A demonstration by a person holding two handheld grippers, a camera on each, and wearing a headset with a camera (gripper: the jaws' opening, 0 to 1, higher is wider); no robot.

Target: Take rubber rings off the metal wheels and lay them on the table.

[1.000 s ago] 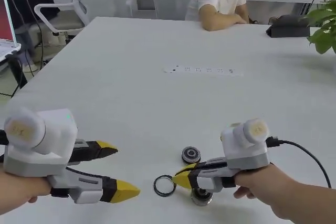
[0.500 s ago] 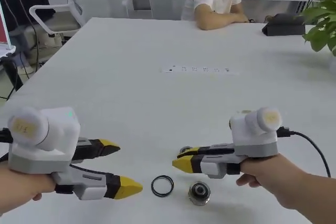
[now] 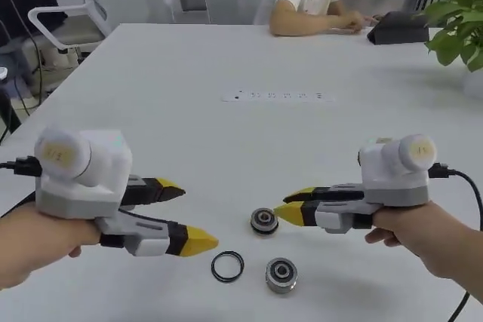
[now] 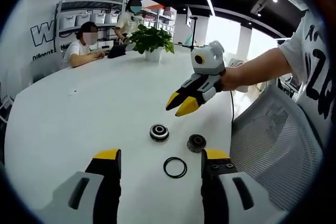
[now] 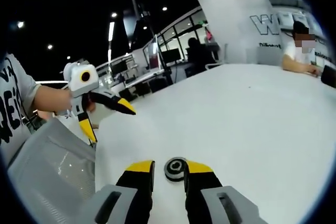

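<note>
Bare table (image 3: 189,133) runs from the left edge past the middle, broken by a flat white strip (image 3: 278,96). By the front edge, a ring (image 3: 227,267), near wheel (image 3: 281,274) and far wheel (image 3: 264,220) crowd the gap between left gripper (image 3: 198,216) and right gripper (image 3: 284,205).

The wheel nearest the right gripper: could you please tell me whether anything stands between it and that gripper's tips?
Nothing visible does. The right gripper points at the wheel across bare table, jaws slightly open. The loose ring and the other wheel lie to one side, nearer the person.
</note>
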